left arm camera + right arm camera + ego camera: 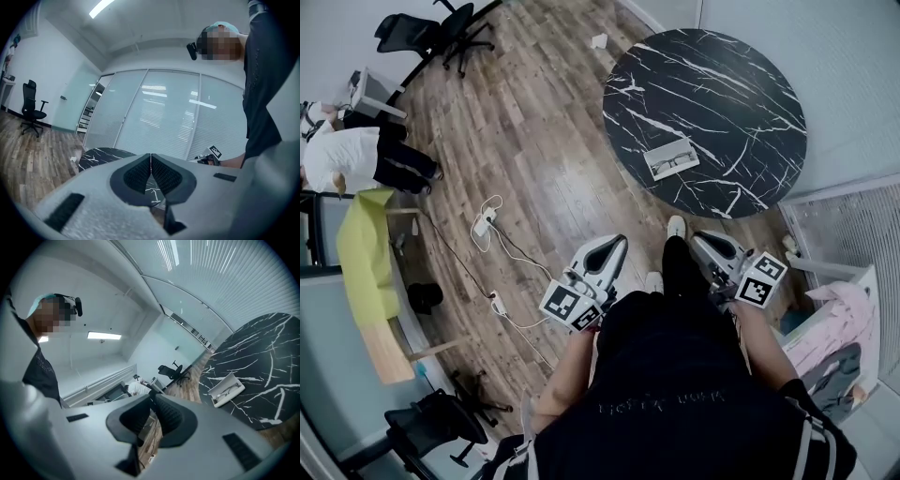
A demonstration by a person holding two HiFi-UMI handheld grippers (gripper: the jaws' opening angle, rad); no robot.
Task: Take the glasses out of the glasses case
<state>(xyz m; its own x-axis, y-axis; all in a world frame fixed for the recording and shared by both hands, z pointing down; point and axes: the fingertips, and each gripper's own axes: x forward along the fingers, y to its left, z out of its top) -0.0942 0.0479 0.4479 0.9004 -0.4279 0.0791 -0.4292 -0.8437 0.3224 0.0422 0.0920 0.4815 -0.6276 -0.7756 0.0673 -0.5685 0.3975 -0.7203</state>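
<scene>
On the round black marble table [722, 84], by its near edge, the open glasses case [686, 148] is laid crosswise with the glasses [672, 161] inside. Left gripper [614, 244] and right gripper [704, 240] are held well short of it, jaws together and empty, the right judged slightly nearer.

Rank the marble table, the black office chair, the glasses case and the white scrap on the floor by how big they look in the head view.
1. marble table
2. black office chair
3. glasses case
4. white scrap
Apparent size only: the chair is farther off, near the view's edge.
</scene>
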